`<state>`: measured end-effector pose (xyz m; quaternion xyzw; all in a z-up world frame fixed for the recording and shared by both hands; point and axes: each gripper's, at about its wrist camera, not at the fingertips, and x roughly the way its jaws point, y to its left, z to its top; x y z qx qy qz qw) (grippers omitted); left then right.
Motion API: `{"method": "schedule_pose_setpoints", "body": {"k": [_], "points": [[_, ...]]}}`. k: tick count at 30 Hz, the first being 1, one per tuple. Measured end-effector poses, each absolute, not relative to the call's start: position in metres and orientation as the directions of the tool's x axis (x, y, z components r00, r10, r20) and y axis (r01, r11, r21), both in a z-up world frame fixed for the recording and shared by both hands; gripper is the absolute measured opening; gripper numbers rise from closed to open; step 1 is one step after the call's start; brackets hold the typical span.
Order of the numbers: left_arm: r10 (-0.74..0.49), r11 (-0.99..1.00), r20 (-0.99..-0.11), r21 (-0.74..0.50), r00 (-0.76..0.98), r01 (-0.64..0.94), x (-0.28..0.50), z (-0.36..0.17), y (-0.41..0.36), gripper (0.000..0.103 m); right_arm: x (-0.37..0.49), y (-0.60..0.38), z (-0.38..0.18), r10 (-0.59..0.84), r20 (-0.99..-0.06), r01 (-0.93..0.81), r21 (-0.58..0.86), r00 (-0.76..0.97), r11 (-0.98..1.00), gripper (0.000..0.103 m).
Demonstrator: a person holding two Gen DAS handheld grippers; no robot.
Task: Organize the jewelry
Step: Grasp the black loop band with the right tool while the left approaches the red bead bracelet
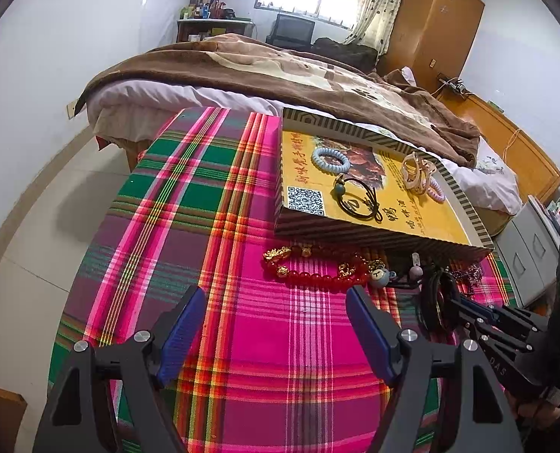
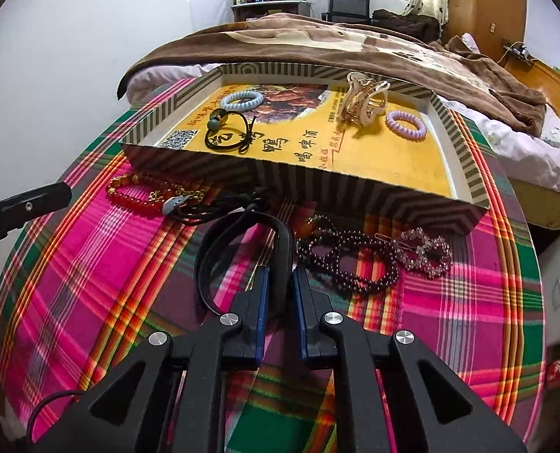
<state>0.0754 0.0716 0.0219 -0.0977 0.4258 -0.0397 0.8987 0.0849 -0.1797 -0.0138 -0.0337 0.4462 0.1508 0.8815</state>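
on the counter (image 2: 91, 302), under a bright plaid cloth (image 1: 280, 339), the right hand-held gripper (image 2: 280, 283) is clenched on a black headband (image 2: 280, 241), its blue pads pressing the band from both sides while the rest of the arc curves away to the left over the cloth. the left hand-held gripper (image 1: 276, 302) hangs released above bare plaid, its jaws wide apart with nothing between them; just beyond them lies a red bead bracelet (image 1: 313, 275) with gold charms. a shallow striped box lid (image 2: 355, 192) with a yellow printed floor sits at the far side of the counter, next to the bed (image 1: 242, 68). inside it lie a pale blue coil hair tie (image 2: 241, 100), a black cord hair tie with a teal bead (image 2: 229, 132), a gold-and-cream claw clip (image 2: 363, 102) and a lilac coil hair tie (image 2: 405, 124). in front of the lid, on the cloth, are a dark purple bead strand (image 2: 351, 264) looped on itself, a sparkly crystal clip (image 2: 425, 251) just to its right, and a tangle of black cords (image 2: 219, 204) beside the red bracelet.
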Motion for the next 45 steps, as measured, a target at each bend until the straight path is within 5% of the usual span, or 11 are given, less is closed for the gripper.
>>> {"method": "schedule_pose_setpoints", "body": {"k": [18, 37, 45], "points": [[-0.204, 0.977, -0.771, -0.196, 0.604, 0.08, 0.083, 0.016, 0.038, 0.076, 0.034, -0.24, -0.007, 0.233, -0.791, -0.247, 0.107, 0.565, 0.963, 0.013], [-0.367, 0.903, -0.771, -0.161, 0.52, 0.399, 0.123, 0.017, -0.097, 0.076, 0.03, -0.306, 0.0, 0.174, -0.753, -0.083, 0.158, 0.635, 0.984, 0.013], [-0.333, 0.894, -0.814, -0.112, 0.476, 0.434, 0.14, -0.005, -0.132, 0.076, 0.03, -0.316, 0.0, 0.169, -0.747, -0.072, 0.161, 0.642, 0.984, 0.013]]}}
